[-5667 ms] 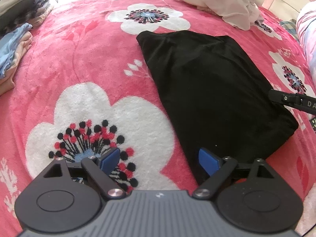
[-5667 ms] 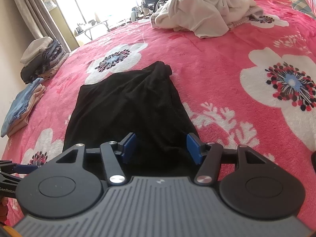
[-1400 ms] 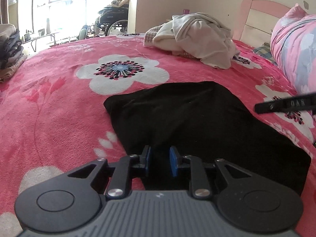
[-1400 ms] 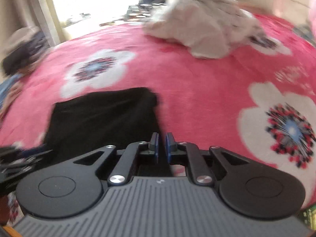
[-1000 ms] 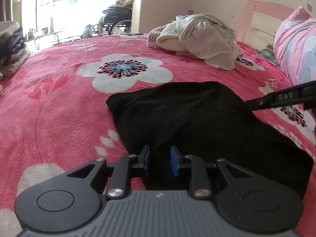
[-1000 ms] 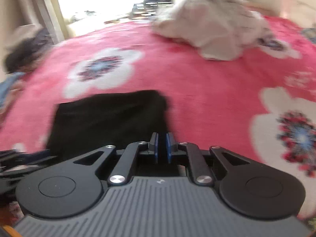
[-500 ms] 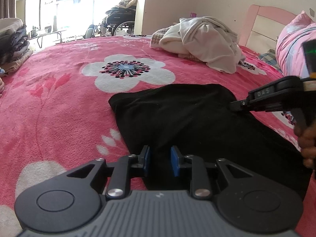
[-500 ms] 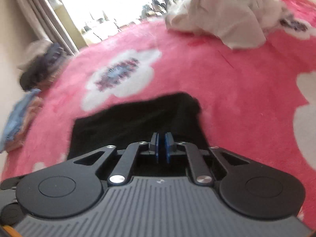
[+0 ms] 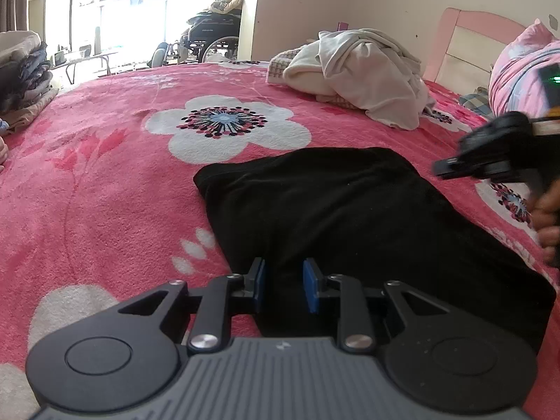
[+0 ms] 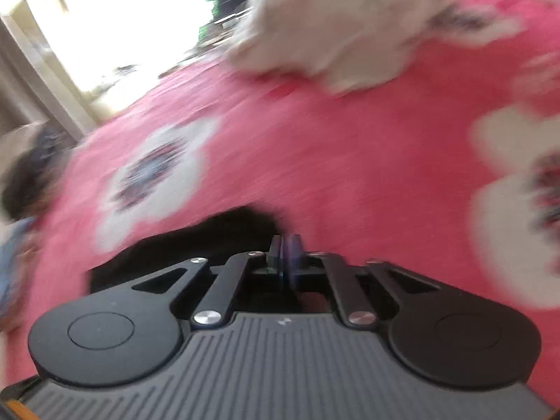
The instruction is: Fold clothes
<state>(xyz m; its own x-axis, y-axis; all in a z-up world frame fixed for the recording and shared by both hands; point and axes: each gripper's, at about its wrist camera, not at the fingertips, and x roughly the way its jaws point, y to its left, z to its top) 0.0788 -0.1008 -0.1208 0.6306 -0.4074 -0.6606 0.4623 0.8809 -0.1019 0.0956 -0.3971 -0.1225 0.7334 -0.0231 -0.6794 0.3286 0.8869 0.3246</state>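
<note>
A black garment lies flat on the pink flowered blanket. My left gripper sits at its near edge, its blue pads closed to a narrow gap with black cloth between them. My right gripper, held by a person's hand, hovers just off the garment's far right corner. The tilted, blurred right wrist view has that gripper over a corner of the garment. Its pads are almost together and just opening, and I see no cloth between them.
A heap of white clothes lies at the far side of the bed, also blurred in the right wrist view. Folded stacks sit at the left edge. A pink pillow and headboard stand at the right.
The right gripper has drawn away from the garment's far right corner toward the right and rolled, so its view has tilted and blurred. The left gripper and the garment have stayed put.
</note>
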